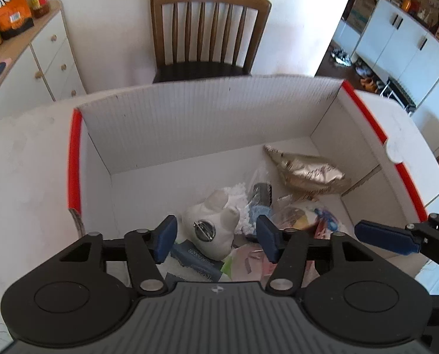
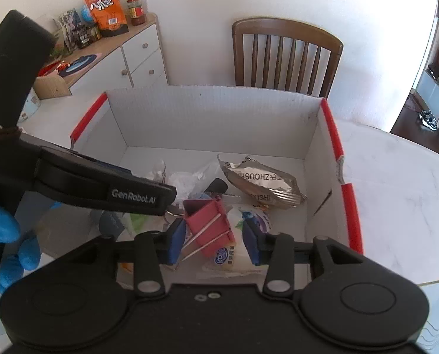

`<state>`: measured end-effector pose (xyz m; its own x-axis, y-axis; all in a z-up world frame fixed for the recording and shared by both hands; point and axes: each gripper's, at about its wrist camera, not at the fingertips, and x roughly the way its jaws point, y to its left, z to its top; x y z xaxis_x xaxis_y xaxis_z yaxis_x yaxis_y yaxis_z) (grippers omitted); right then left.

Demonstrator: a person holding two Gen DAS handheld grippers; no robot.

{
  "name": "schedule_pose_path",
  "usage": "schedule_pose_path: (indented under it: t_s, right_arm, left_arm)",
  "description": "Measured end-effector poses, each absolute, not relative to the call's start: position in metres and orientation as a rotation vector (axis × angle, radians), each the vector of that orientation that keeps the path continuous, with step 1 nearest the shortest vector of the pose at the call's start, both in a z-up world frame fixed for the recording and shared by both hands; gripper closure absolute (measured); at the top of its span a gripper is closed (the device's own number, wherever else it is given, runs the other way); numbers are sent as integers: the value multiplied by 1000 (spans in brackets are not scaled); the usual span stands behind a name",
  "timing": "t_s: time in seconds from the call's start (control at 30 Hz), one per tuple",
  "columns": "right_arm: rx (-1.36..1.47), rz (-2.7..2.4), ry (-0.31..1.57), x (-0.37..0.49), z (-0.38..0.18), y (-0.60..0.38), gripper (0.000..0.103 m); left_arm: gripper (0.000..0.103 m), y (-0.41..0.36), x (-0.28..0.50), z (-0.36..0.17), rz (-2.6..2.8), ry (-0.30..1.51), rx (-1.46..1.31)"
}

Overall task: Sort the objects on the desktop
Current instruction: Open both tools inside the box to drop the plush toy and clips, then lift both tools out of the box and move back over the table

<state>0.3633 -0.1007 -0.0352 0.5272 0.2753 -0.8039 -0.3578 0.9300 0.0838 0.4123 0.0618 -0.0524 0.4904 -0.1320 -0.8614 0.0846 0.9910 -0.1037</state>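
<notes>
Hiding part of the box (image 2: 213, 118) clutter, each released hand-held gripper (image 1: 216, 242) (image 2: 213, 242), jaws apart.

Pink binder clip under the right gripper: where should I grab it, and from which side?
Take the pink binder clip across its flat body, from above. It lies tilted on the pile, wire handles splayed toward the camera; they are thin and would slip.
</notes>
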Motion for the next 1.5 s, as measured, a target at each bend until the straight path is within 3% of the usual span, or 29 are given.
schedule_pose_path:
  t_s: [0.03, 0.1, 0.13, 1.1, 1.2, 1.5]
  right_arm:
    - [-95, 381, 939, 362, -33, -102, 58]
    - [-89, 382, 928, 359, -29, -106, 41]
    - [-83, 382, 915, 357, -26, -108, 39]
    - [8, 460, 755, 272, 52, -158, 17]
    - [13, 468, 743, 261, 57, -162, 15]
    - [28, 477, 719, 235, 66, -175, 9]
  left_arm:
    - [43, 62, 411, -49, -134, 1042, -53]
    - [43, 61, 407, -40, -143, 1023, -54]
    - [43, 60, 405, -37, -144, 1013, -50]
    - [41, 40, 297, 51, -237, 771, -27]
    - [36, 41, 284, 58, -248, 749, -29]
    - [35, 41, 249, 64, -274, 713, -38]
